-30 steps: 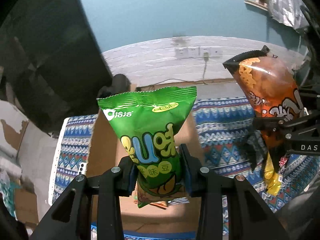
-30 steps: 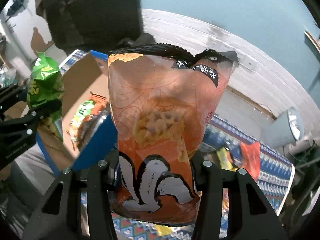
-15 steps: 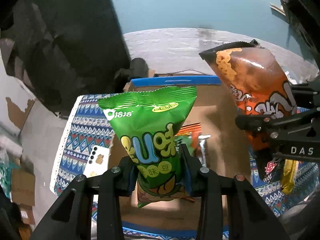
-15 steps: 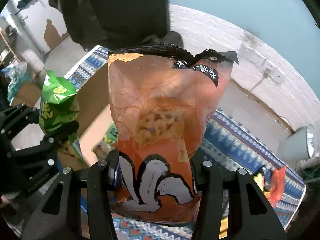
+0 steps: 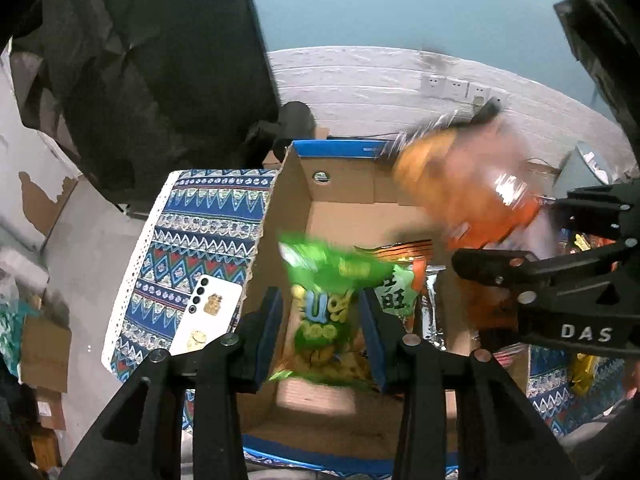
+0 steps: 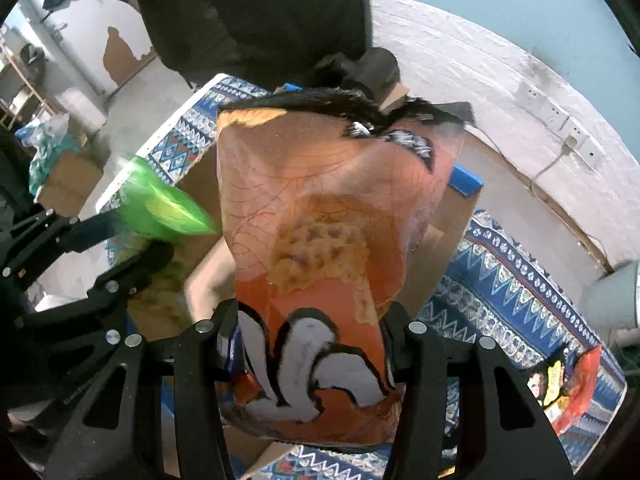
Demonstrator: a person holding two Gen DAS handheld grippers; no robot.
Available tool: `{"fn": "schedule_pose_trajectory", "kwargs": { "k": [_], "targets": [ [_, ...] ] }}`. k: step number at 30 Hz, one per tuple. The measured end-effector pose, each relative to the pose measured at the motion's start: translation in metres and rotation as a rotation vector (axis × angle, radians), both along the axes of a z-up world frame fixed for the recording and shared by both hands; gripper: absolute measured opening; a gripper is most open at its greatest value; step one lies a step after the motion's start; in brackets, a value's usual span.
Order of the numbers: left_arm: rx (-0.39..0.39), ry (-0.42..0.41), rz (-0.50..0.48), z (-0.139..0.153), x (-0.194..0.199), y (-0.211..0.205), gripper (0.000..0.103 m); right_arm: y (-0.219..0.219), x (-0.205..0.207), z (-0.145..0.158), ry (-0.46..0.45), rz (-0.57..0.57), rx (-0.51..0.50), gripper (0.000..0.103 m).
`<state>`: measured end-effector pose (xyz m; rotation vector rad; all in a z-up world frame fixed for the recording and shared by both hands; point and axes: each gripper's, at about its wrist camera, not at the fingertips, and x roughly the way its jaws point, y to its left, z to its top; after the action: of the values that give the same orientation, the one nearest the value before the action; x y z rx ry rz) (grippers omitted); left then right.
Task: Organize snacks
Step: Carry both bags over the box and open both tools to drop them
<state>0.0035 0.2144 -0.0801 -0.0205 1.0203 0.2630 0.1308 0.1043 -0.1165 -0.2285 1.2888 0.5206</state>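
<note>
Cardboard is filling the space ahead of both tools: I am hanging over the open cardboard box (image 5: 340, 208), which sits on the patterned blue cloth (image 5: 200, 232), and its floor lies directly beneath my left gripper (image 5: 322, 332). Several snack packets (image 5: 404, 280) are already lying inside, just beyond the left fingertips, so I am judging part of the sorting as done.

Next in size, the orange snack bag (image 6: 320, 248) is standing between the fingers of my right gripper (image 6: 312, 344). Its jaws are opening, and the bag looks blurred from the left wrist view, but from the right wrist view I am not seeing a clear gap at the pads, so I am treating it as only just being let go above the box's right side.

Smaller, the green snack bag (image 5: 324, 316) is sagging between the left gripper's fingers, its top folding over in a blur. Those jaws are opening too, and I am seeing space between the pads and the bag, so I am reading it as dropping free into the box.

A few loose packets (image 6: 568, 384) are waiting on the cloth off to the right of my right tool; those are left to collect. A white phone (image 5: 208, 316) is lying on the cloth just left of the left fingers.
</note>
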Motion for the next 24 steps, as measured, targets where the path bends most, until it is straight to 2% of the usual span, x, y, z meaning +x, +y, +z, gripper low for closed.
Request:
{"fn": "schedule_pose_trajectory", "kwargs": {
  "k": [2,4,6,8,12,15,24],
  "targets": [
    [0.01,-0.005,0.009,0.001,0.0,0.001,0.056,-0.001,0.001,0.003,-0.006,-0.001,0.005,0.06],
    [0.011,-0.009,0.013,0.002,0.0,0.002,0.058,-0.002,0.001,0.007,-0.02,-0.005,0.005,0.069],
    [0.007,-0.01,0.014,0.003,-0.001,0.001,0.059,-0.005,0.003,0.009,-0.033,-0.01,0.003,0.07],
    [0.0,-0.012,0.012,0.003,0.0,0.0,0.064,-0.009,0.003,0.013,-0.041,-0.016,0.002,0.07],
    [-0.004,-0.015,-0.007,0.005,0.002,-0.009,0.065,-0.018,-0.001,0.018,-0.068,-0.018,-0.031,0.077],
    [-0.008,-0.02,-0.032,0.007,0.004,-0.019,0.066,-0.028,-0.004,0.02,-0.079,-0.017,-0.054,0.077],
    [-0.01,-0.034,-0.106,0.016,0.006,-0.054,0.076,-0.066,-0.015,0.026,-0.082,-0.044,-0.085,0.078]
  ]
}}
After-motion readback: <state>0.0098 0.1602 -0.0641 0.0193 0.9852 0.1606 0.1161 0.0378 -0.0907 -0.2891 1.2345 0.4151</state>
